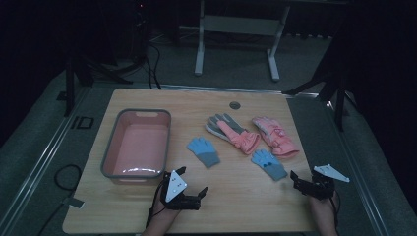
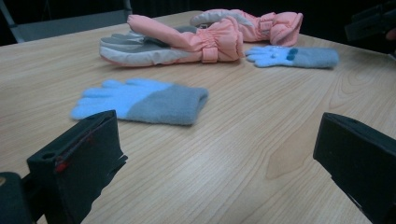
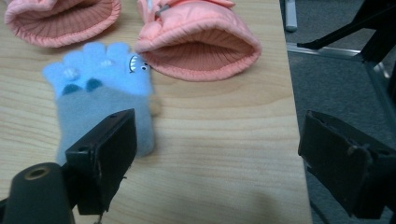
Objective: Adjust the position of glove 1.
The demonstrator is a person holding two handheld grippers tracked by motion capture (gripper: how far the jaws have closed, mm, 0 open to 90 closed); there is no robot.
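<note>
Both grippers wide open, holding nothing; nearest to right gripper (image 1: 306, 181), just ahead-left: blue glove (image 3: 100, 105), cuff toward fingers.

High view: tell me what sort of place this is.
Probably a lab or recording room set up for handling trials, not a home. A bare wooden table stands on grey carpet in a dark room, black stand legs flank it, and staged gloves and a pink bin lie on it.
</note>
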